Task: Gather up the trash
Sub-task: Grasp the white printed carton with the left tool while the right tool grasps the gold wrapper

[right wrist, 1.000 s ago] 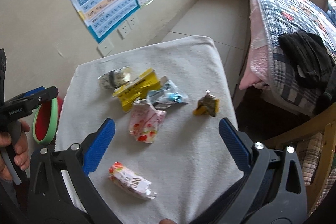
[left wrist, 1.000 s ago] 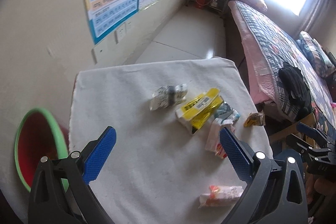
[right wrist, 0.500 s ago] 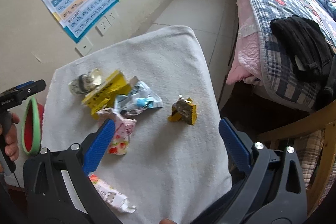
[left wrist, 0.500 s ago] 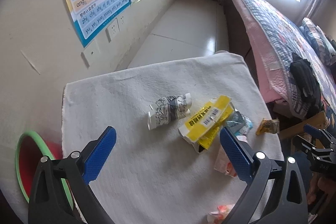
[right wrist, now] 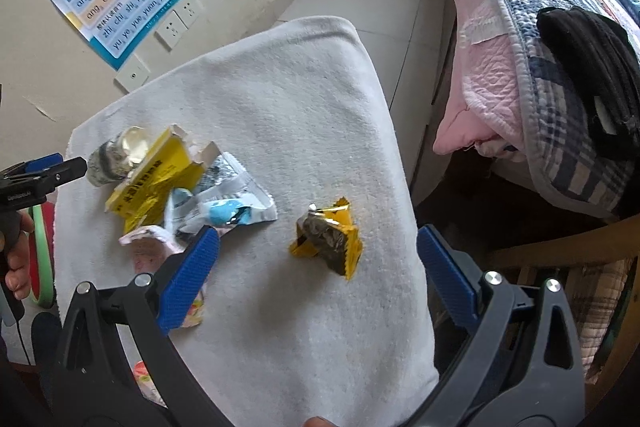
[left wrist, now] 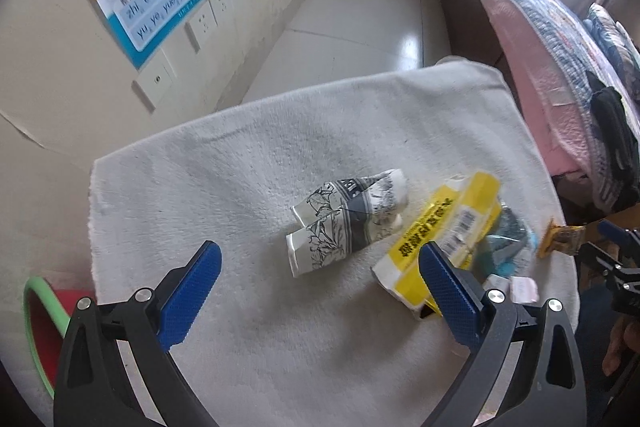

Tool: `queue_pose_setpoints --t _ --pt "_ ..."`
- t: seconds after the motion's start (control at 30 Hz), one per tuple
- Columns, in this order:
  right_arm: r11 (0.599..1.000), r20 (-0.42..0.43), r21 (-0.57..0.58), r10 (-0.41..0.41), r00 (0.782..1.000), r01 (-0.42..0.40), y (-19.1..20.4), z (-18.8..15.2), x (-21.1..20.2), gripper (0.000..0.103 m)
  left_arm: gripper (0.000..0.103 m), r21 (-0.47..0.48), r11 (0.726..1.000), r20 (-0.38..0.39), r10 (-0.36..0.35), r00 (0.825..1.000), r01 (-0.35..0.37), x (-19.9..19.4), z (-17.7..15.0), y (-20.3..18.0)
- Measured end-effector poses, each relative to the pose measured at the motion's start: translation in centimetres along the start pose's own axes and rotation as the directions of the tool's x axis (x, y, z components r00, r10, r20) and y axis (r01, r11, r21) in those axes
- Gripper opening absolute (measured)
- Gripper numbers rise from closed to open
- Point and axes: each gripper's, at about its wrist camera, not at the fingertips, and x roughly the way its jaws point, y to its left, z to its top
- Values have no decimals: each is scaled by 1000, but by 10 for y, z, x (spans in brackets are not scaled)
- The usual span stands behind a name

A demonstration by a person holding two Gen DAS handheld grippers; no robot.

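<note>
While both claws stay spread, the crushed cup (left wrist: 347, 223) has drawn nearer.

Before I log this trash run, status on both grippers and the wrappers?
Left gripper open, over crushed paper cup. Right gripper open, over yellow wrapper. Nothing collected yet; litter lies on the white cloth. Path clear.
</note>
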Motion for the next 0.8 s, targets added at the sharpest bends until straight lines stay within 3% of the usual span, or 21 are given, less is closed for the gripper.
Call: queue_pose_setpoints --t 0.27,0.33,0.43,0.5,0.6,0.63,0.73,0.8 --pt "1000 -44 3 -9 999 9 -5 0 21 97 93 22 1000 -37 0 999 1 34 3 -1" --pt "1000 -50 -3 -8 999 7 -5 0 24 97 87 16 1000 -43 -1 999 2 40 3 1" --pt "1000 -57 -11 3 998 -4 -4 1 29 97 76 -3 998 -39 -61 997 61 41 3 2" --pt "1000 -61 -17 17 998 -19 -3 1 32 91 65 0 997 -33 -82 996 82 39 1 0" --pt "998 -82 -26 50 995 -52 1 2 38 68 54 -2 994 -33 -108 994 108 35 -1 -4" --pt "998 -88 -27 61 994 -63 2 1 39 56 52 -3 994 -32 -109 993 109 35 -2 -4" --pt "996 -90 -35 77 993 -80 6 0 39 35 35 -25 990 -39 -139 989 138 33 -4 -3" --pt "995 -83 -39 91 992 -94 7 -1 36 33 30 -27 990 -39 -136 990 135 31 -6 -4"
